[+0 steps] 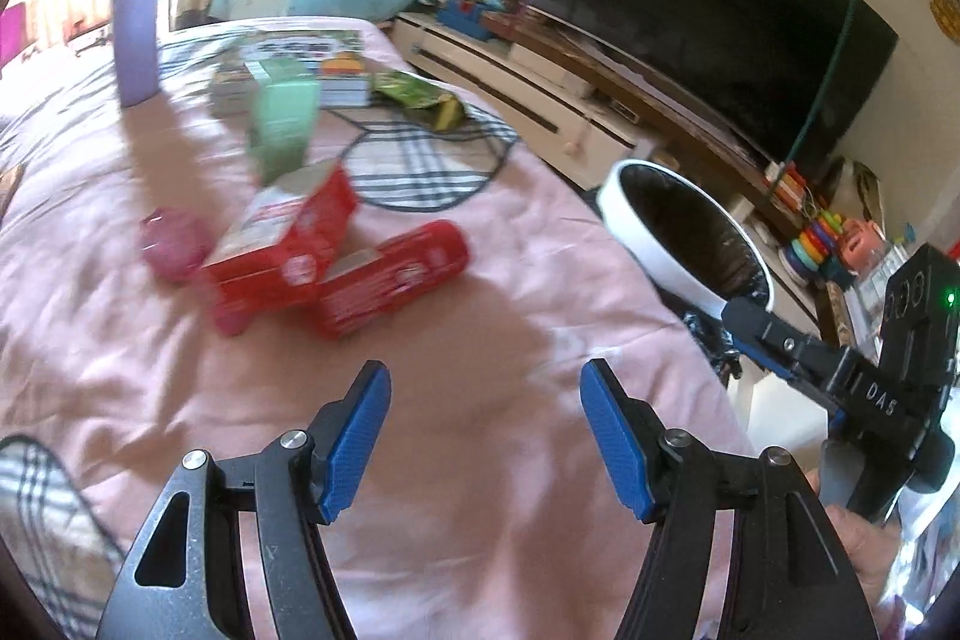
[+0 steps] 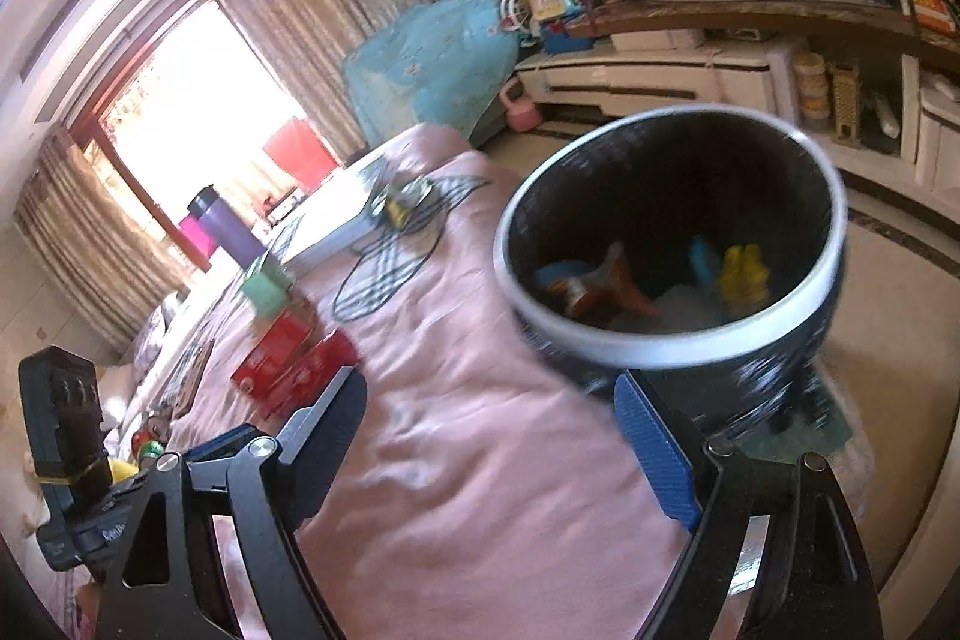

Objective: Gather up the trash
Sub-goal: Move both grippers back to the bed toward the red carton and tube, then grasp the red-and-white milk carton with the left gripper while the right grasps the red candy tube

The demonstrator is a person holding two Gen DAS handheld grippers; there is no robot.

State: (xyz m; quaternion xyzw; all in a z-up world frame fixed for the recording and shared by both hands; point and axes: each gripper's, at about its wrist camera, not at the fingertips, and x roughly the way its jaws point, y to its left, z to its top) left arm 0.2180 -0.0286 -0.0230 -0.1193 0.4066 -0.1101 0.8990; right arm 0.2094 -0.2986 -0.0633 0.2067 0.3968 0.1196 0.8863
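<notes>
1. Left gripper (image 1: 485,436) hung over the pink bedspread (image 1: 468,340) with its blue pads (image 1: 354,445) spread wide and nothing between them.
2. Right gripper (image 2: 489,445) was also spread apart and empty, sitting over the edge of the bed right by the trash bin (image 2: 666,352). In the left view you could see it (image 1: 780,340) near the bin's white rim (image 1: 654,256).
3. The bin was black inside with a white rim, just beside the bed. It already had stuff in it: something yellow (image 2: 744,274), something blue (image 2: 702,259) and a reddish-orange wrapper (image 2: 606,292).
4. Trash on the bed: two red boxes (image 1: 282,250) touching each other, with the flatter one (image 1: 396,274) closer to the bin side. A green carton (image 1: 282,118) stood tilted just behind them, and a small pink thing (image 1: 174,244) lay to their left, pretty blurry.
5. Farther back were a green snack bag (image 1: 420,97), a stack of books (image 1: 300,64) and a purple bottle (image 1: 135,34) standing upright.
</notes>
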